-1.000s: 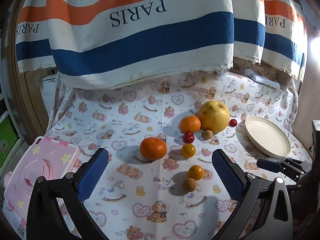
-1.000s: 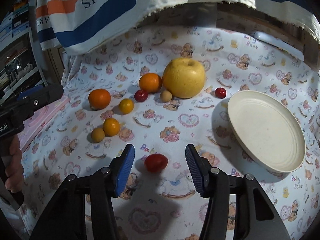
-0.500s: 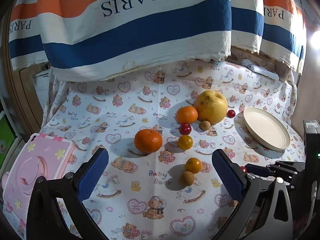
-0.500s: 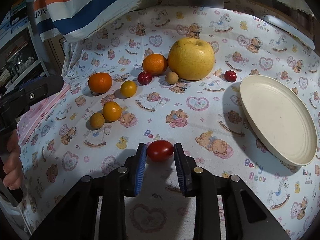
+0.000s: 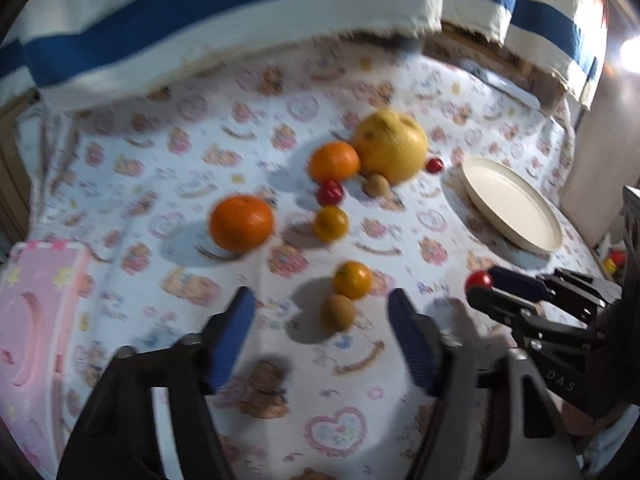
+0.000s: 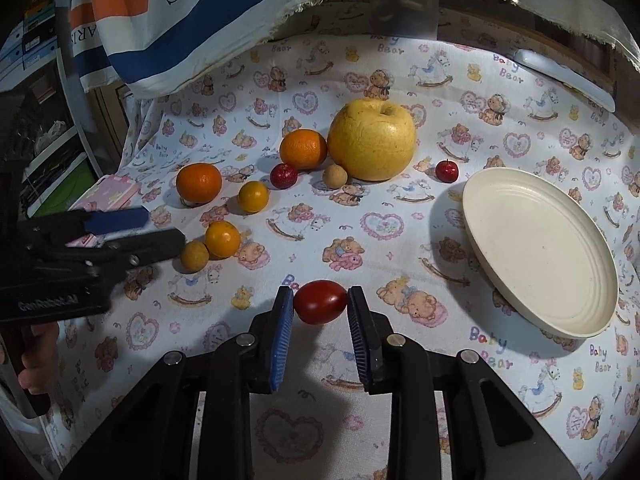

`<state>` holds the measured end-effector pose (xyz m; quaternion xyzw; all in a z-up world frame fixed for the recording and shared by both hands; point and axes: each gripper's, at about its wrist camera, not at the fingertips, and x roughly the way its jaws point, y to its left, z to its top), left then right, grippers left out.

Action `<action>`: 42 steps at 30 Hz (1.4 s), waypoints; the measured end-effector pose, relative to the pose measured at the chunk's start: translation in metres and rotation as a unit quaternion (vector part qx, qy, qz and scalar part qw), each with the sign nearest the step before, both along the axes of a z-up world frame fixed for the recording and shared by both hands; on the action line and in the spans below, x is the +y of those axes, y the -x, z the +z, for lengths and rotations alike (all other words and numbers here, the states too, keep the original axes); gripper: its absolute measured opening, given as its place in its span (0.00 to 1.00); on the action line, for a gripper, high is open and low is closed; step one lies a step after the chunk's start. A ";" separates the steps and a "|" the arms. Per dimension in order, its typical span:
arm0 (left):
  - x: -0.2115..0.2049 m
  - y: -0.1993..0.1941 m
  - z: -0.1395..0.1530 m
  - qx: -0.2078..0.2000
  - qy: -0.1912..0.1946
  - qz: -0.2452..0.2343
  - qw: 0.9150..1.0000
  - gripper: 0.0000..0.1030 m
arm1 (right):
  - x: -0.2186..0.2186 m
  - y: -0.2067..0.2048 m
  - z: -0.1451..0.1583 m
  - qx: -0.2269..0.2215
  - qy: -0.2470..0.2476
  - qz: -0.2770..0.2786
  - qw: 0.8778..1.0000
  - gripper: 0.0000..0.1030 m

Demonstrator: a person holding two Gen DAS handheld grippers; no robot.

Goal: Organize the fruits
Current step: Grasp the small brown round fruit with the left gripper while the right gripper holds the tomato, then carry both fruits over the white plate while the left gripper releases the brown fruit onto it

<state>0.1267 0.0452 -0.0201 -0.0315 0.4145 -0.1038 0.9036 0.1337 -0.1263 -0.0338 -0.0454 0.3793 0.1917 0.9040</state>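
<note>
My right gripper (image 6: 320,310) is shut on a red cherry tomato (image 6: 320,301), held just above the cloth; it also shows in the left wrist view (image 5: 479,280). A cream plate (image 6: 540,248) lies to its right. My left gripper (image 5: 322,320) is open, its pads either side of a small tan fruit (image 5: 338,312) and a small orange fruit (image 5: 353,279). Farther back lie a big yellow pomelo (image 6: 372,144), two oranges (image 6: 303,149) (image 6: 199,182), a small yellow-orange fruit (image 6: 253,196), two small red fruits (image 6: 284,175) (image 6: 447,170) and a tan ball (image 6: 335,176).
A pink case (image 5: 36,320) lies at the table's left edge. A striped PARIS cloth (image 6: 180,20) hangs over the back. The left gripper's body (image 6: 80,256) reaches in from the left in the right wrist view.
The right gripper has lifted slightly with the tomato in it. The left gripper has moved forward and down toward the small orange and tan fruits, with its jaws narrower.
</note>
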 end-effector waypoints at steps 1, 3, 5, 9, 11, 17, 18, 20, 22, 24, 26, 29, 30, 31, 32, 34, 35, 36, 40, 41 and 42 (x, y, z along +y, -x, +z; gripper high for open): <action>-0.001 -0.002 -0.003 0.011 0.007 -0.008 1.000 0.52 | 0.000 0.000 0.000 0.000 -0.001 0.000 1.000 0.28; -0.003 -0.004 -0.008 0.027 0.017 -0.019 0.999 0.47 | 0.000 0.000 0.001 -0.002 -0.002 0.001 1.000 0.28; -0.004 -0.007 -0.013 0.040 0.023 -0.023 0.999 0.44 | -0.001 0.001 0.002 -0.002 -0.004 0.000 1.000 0.28; -0.003 -0.013 -0.019 0.054 0.029 -0.020 0.998 0.36 | -0.002 0.002 0.005 -0.003 -0.009 -0.002 1.000 0.28; -0.002 -0.016 -0.021 0.059 0.029 -0.019 0.998 0.31 | -0.003 0.002 0.005 -0.002 -0.011 -0.002 1.000 0.28; -0.001 -0.015 -0.023 0.064 0.038 -0.024 0.997 0.21 | -0.004 0.003 0.007 -0.005 -0.012 -0.006 1.000 0.28; -0.001 -0.015 -0.022 0.062 0.037 -0.024 0.997 0.21 | -0.004 0.003 0.007 -0.006 -0.013 -0.008 1.000 0.28; -0.001 -0.012 -0.020 0.055 0.034 -0.023 0.998 0.21 | -0.006 0.004 0.009 -0.010 -0.015 -0.011 1.000 0.28; -0.002 -0.010 -0.016 0.047 0.030 -0.021 0.998 0.21 | -0.009 0.004 0.012 -0.012 -0.020 -0.015 1.000 0.28; -0.004 -0.007 -0.010 0.031 0.017 -0.019 0.999 0.21 | -0.013 0.003 0.015 -0.013 -0.025 -0.022 0.999 0.28; -0.008 -0.002 -0.002 0.007 -0.016 -0.014 1.000 0.21 | -0.017 0.004 0.021 -0.016 -0.031 -0.029 0.999 0.28; -0.010 0.010 0.023 -0.040 -0.036 -0.003 0.999 0.21 | -0.025 0.009 0.038 -0.036 -0.039 -0.039 0.998 0.28; -0.011 0.013 0.032 -0.051 -0.039 -0.004 0.998 0.21 | -0.029 0.012 0.046 -0.046 -0.042 -0.043 0.997 0.28; -0.012 0.016 0.041 -0.059 -0.040 -0.010 0.997 0.21 | -0.032 0.013 0.051 -0.053 -0.043 -0.046 0.997 0.28; -0.015 0.019 0.051 -0.066 -0.043 -0.014 0.997 0.21 | -0.037 0.015 0.059 -0.063 -0.045 -0.050 0.996 0.28; -0.024 0.025 0.068 -0.087 -0.054 -0.020 0.994 0.21 | -0.045 0.018 0.070 -0.078 -0.043 -0.055 0.995 0.28; -0.027 0.028 0.075 -0.096 -0.058 -0.024 0.993 0.21 | -0.051 0.019 0.077 -0.088 -0.040 -0.060 0.993 0.28; -0.032 0.029 0.082 -0.101 -0.060 -0.028 0.993 0.21 | -0.055 0.019 0.082 -0.096 -0.037 -0.065 0.993 0.28; -0.054 0.025 0.103 -0.123 -0.056 -0.039 0.990 0.21 | -0.076 0.017 0.100 -0.121 -0.031 -0.090 0.988 0.28; -0.061 0.023 0.108 -0.131 -0.051 -0.044 0.989 0.21 | -0.082 0.014 0.103 -0.126 -0.029 -0.096 0.987 0.28; -0.069 0.021 0.112 -0.140 -0.044 -0.052 0.988 0.21 | -0.088 0.011 0.106 -0.129 -0.026 -0.103 0.986 0.28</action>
